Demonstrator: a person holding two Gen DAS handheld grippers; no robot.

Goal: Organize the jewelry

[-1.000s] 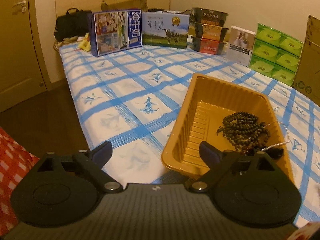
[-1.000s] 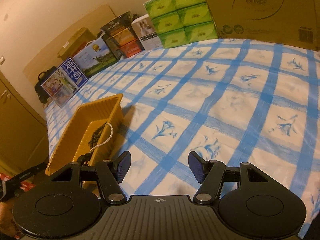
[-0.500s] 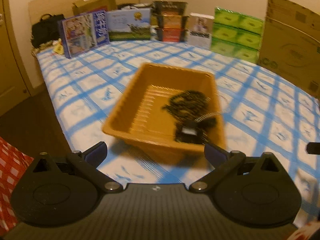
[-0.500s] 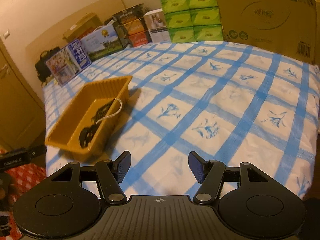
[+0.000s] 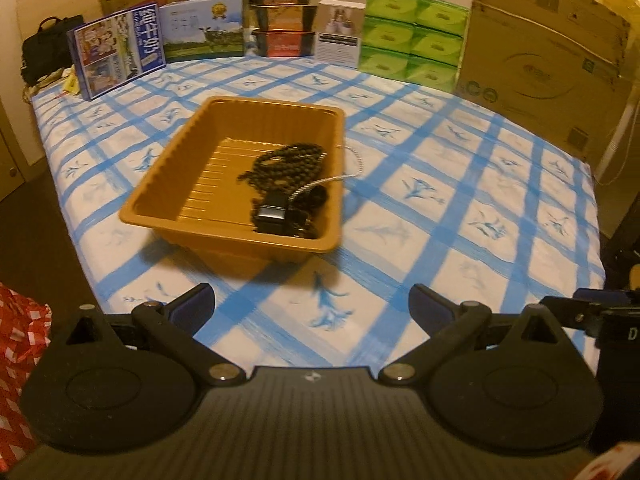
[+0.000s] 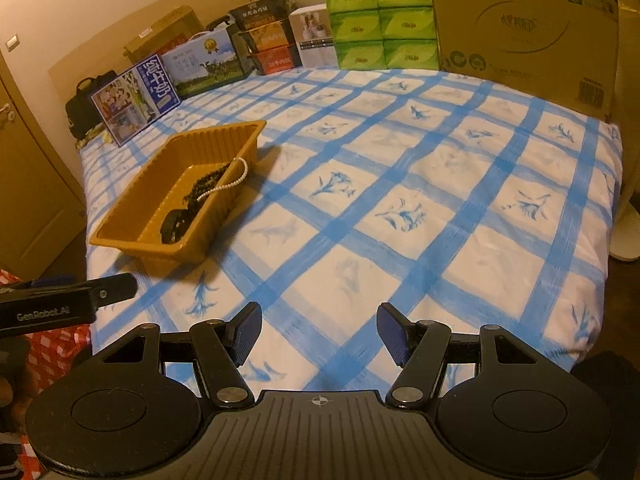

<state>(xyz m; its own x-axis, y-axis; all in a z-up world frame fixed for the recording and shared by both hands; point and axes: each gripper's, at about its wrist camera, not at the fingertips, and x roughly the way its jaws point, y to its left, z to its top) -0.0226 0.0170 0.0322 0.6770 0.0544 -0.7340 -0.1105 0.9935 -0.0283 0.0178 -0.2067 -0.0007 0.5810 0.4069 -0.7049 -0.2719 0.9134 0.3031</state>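
Bed [image 5: 460, 184]: blue-checked sheet, carrying the tray.
Tray [image 5: 168, 184]: corrals dark beads [image 5: 286, 162]; pearl strand [image 5: 352, 166] perhaps overhanging the rim.
Left claw [image 5: 312, 306]: spread, empty.
Right claw [image 6: 319, 334]: part-spread, empty.

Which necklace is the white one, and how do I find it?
Look on the blue-checked bed for the brown tray. Inside lies a pile of dark beads. The white necklace is the thin pale string hanging over the tray's edge.

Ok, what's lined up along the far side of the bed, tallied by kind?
Green tissue packs: 6
Stacked bowls: 3
Printed milk boxes: 2
White box: 1
Brown cardboard boxes: 2
Black bag: 1
Total: 15
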